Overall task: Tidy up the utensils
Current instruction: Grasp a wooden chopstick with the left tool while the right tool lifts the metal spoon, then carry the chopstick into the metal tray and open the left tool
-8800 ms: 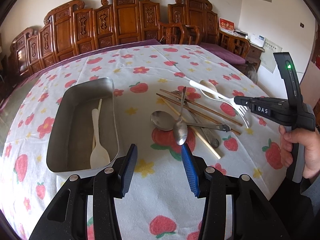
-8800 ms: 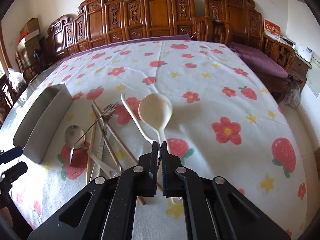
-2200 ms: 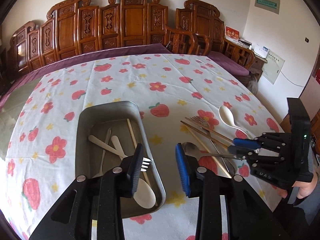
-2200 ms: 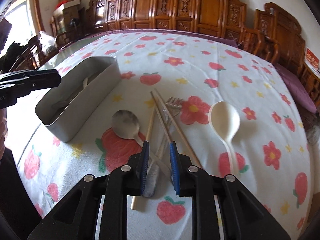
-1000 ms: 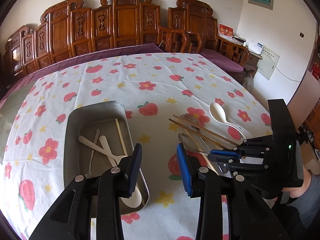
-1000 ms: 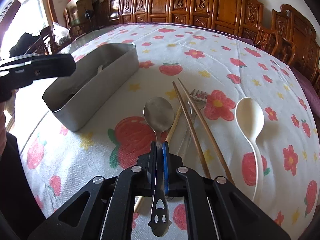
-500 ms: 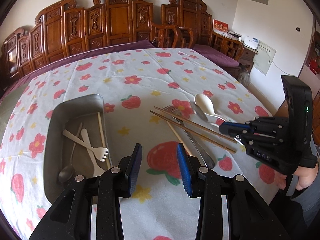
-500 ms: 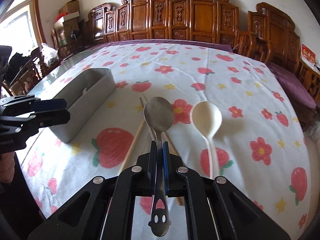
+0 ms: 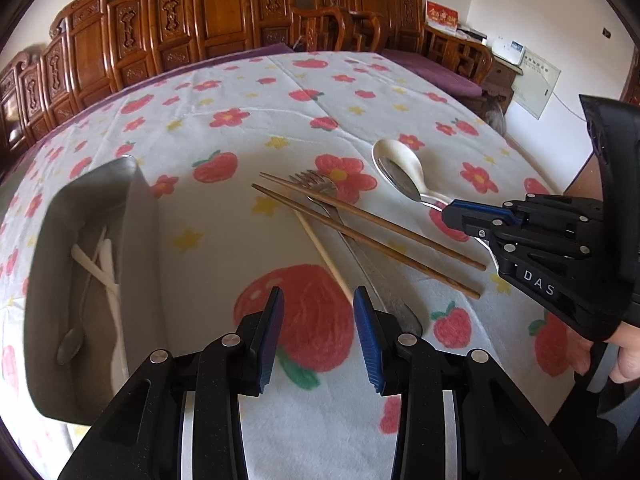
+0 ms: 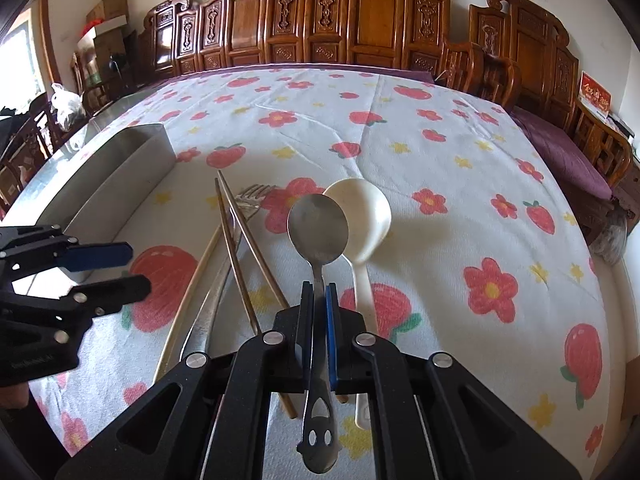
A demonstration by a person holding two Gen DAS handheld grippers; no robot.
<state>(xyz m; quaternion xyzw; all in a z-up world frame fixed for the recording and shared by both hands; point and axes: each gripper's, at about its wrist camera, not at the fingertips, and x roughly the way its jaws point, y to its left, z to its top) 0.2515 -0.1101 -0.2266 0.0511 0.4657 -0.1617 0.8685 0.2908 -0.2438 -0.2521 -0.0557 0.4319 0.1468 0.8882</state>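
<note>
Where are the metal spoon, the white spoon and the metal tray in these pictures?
metal spoon point(image 10: 318, 230): right wrist view, on its bowl.
white spoon point(image 10: 370, 216): right wrist view, on its bowl.
metal tray point(image 9: 138, 216): left wrist view, on its right wall.

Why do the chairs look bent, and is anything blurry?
Left wrist view: fisheye lens bows the carved wooden chairs, corners go black. Right wrist view: same bowing; the shiny metal spoon in the right gripper is sharp, its bowl showing soft glare.
</note>
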